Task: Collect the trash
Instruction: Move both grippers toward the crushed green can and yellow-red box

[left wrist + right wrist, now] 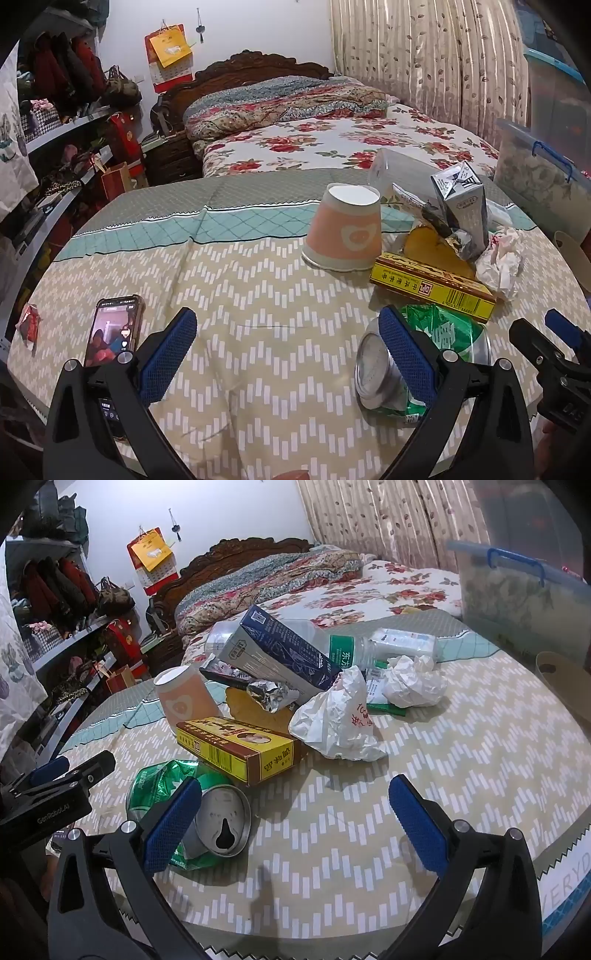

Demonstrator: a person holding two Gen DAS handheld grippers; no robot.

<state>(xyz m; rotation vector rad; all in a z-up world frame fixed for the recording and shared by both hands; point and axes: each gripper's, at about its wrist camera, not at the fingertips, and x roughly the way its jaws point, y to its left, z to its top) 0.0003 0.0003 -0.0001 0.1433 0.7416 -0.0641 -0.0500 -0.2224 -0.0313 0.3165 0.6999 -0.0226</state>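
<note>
a heap of trash lies on a desk (461, 775) under a zigzag-patterned cloth. nearest is a crushed green can (207, 819), dented, lying on its side with the silver pull-tab end facing the right camera. behind it lies a flat yellow box (240, 749) with a barcode, and past that a peach paper cup (343, 229) stands upside down. a grey-and-navy carton (280, 653) leans tilted over a crumpled foil wrapper (269, 694). beside them sit a wrinkled white plastic bag (336, 716), a ball of white paper (413, 683) and a clear plastic bottle (347, 650) lying down. the left tongs (288, 354) are spread wide over bare cloth, the can just by the right-hand finger. the right tongs (295, 827) are also spread wide, pinching nothing. a phone (114, 332) lies at the left.
</note>
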